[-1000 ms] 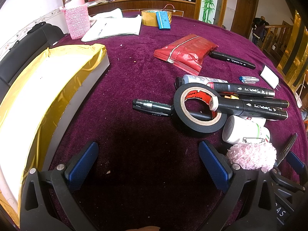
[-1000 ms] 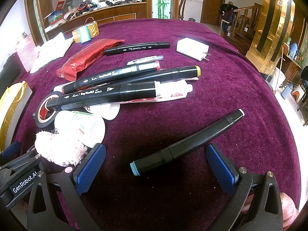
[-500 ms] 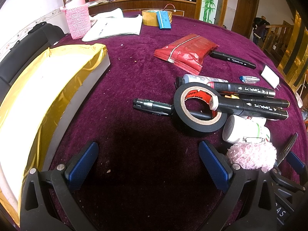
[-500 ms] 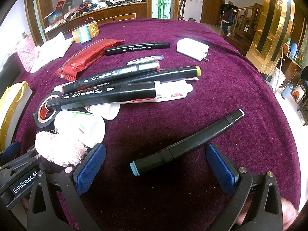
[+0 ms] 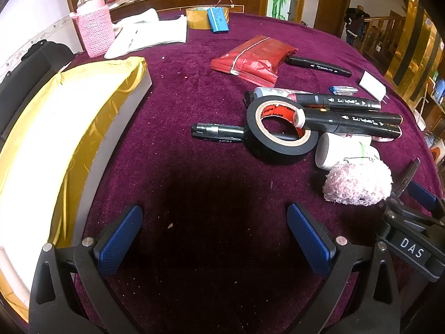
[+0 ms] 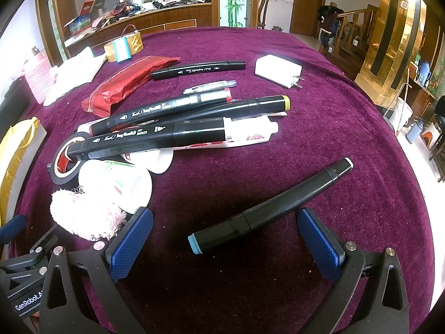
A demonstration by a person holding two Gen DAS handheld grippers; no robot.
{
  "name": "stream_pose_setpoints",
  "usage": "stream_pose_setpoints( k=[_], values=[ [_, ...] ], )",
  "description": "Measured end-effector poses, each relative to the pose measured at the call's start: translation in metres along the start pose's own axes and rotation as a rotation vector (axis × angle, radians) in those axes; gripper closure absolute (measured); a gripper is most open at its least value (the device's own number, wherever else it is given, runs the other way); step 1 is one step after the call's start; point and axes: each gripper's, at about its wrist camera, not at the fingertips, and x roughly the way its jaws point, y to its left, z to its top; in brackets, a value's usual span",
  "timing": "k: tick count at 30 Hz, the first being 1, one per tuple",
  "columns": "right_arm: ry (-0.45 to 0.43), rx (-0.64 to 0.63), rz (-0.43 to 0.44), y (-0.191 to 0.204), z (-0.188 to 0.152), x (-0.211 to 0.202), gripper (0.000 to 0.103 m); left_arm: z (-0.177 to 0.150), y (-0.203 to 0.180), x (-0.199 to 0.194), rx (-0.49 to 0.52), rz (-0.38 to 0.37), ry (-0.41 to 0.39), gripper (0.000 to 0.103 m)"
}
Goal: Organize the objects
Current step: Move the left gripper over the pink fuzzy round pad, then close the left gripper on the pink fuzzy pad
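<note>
Markers: I counted five beside one tape roll (image 5: 281,133); nearest marker (image 6: 267,208) lay between my right gripper's (image 6: 222,239) spread, empty fingers; left gripper (image 5: 214,233) gaped empty too.

Daylight entered from the far windows and lit the scene evenly; colours were saturated; the purple tablecloth (image 5: 178,89) darkened into soft shadow near each lens; the white top of the gold-wrapped box (image 5: 50,144) was overexposed; gold wall panels (image 6: 395,36) showed glare; fisheye distortion bent the edges and black vignetting filled the corners; foreground detail stayed sharp.
</note>
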Motion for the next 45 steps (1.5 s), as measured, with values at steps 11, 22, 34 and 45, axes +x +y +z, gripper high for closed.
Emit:
stream_pose_setpoints(
  k=[11, 22, 34, 45],
  values=[
    [0.076, -0.124, 0.085, -0.004, 0.001, -0.002, 0.002, -0.02, 0.035, -0.058, 0.029, -0.198, -0.093, 0.0],
    [-0.19, -0.049, 0.345, -0.041, 0.019, -0.086, 0.001, -0.006, 0.051, -0.074, -0.015, -0.314, -0.124, 0.0],
    [-0.126, -0.028, 0.207, -0.076, 0.016, -0.054, 0.001, -0.011, -0.047, -0.046, 0.188, -0.324, -0.032, 0.0],
    [-0.112, 0.045, 0.235, -0.103, 0.015, -0.05, 0.001, -0.006, -0.07, -0.02, 0.222, -0.282, 0.046, 0.035]
  ],
)
